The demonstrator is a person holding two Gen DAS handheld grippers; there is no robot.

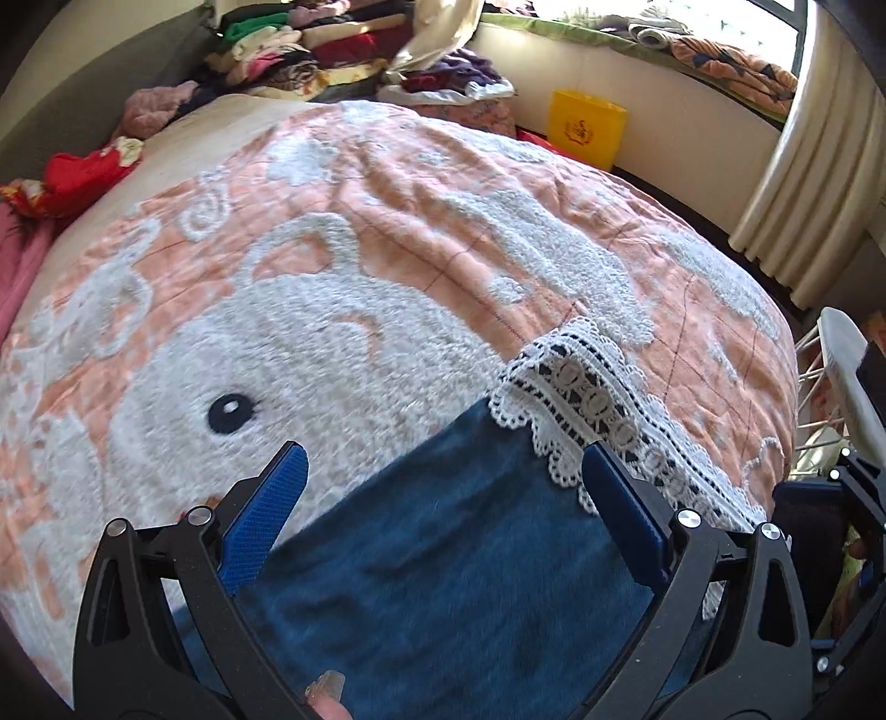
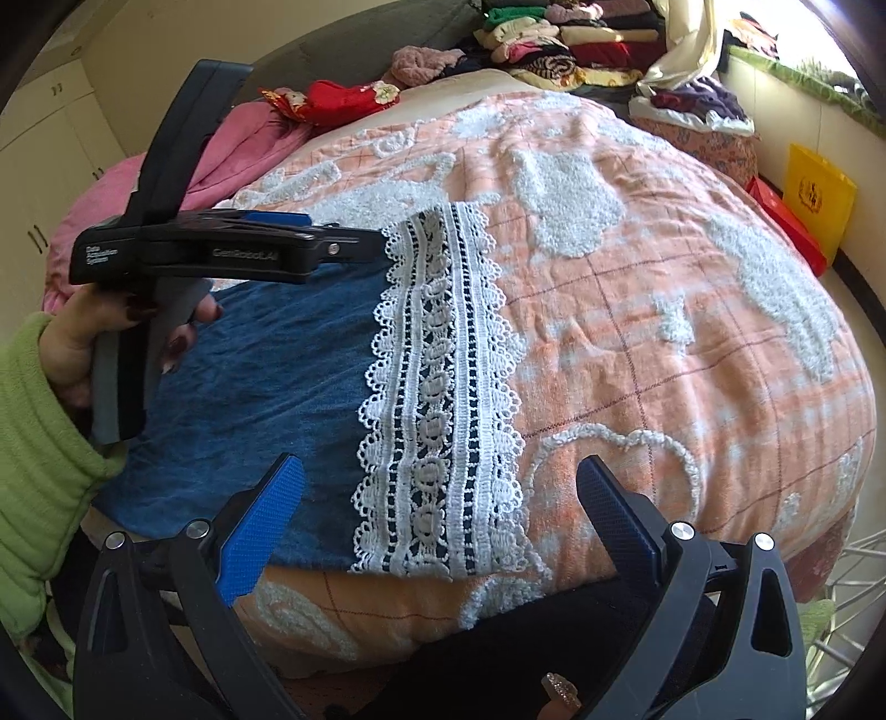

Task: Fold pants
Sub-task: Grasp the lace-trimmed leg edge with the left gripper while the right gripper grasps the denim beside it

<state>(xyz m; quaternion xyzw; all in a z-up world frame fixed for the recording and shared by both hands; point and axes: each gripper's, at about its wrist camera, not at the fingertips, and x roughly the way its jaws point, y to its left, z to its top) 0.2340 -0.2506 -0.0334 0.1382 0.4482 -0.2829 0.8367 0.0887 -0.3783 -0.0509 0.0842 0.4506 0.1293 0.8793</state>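
Blue denim pants (image 1: 443, 559) with a white lace hem (image 1: 598, 415) lie flat on the orange and white bedspread (image 1: 387, 221). My left gripper (image 1: 446, 482) hovers open just above the denim, its blue pads straddling the cloth. In the right wrist view the same pants (image 2: 266, 376) and lace hem (image 2: 437, 399) lie at the bed's near edge. My right gripper (image 2: 440, 493) is open over the lace end, nothing between its pads. The left gripper (image 2: 221, 249) appears side-on above the pants' far edge, held by a hand (image 2: 77, 343) in a green sleeve.
Stacks of folded clothes (image 1: 310, 44) sit at the bed's far end, with red (image 1: 77, 177) and pink garments at the left. A yellow bag (image 1: 587, 127) stands on the floor by the wall. A curtain (image 1: 808, 183) and a wire rack (image 1: 819, 387) are at the right.
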